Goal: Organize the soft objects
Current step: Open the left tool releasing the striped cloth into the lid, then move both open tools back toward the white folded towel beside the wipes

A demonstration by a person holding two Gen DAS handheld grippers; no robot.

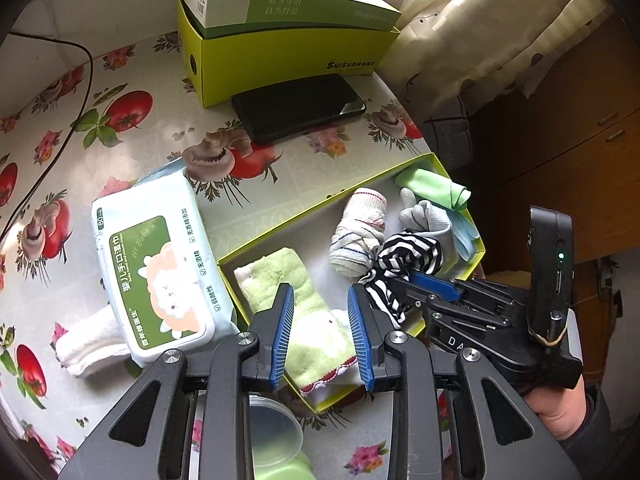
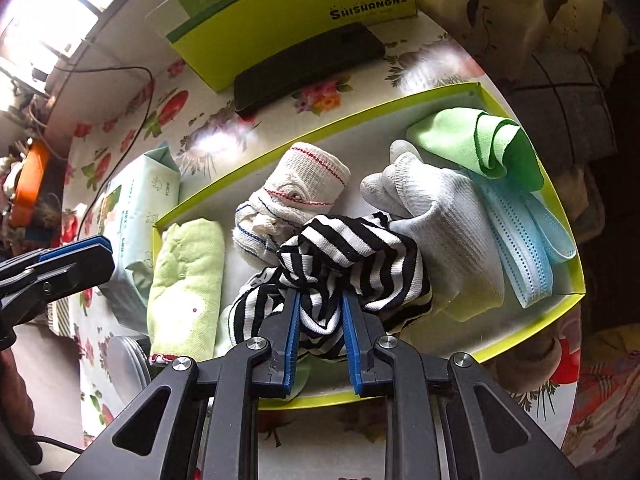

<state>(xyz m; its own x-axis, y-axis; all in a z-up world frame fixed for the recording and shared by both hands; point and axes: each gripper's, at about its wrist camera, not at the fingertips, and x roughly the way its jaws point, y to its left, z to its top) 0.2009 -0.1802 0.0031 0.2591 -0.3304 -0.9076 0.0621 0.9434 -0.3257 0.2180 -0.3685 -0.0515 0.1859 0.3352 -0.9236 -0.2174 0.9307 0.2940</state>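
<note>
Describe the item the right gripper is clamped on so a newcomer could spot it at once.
Find the shallow yellow-green tray on the floral tablecloth. Near its middle, between a pale green towel and a white glove, lies a crumpled cloth pinched by the right gripper. It alone has black-and-white stripes.

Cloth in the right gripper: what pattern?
Black-and-white stripes on the cloth; clearest in the right wrist view.

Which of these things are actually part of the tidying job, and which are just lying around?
In the job: yellow-green tray, striped cloth in the right tool, green towel, white glove, face mask.

Lying about: wet wipes pack, phone, green boxes.
</note>
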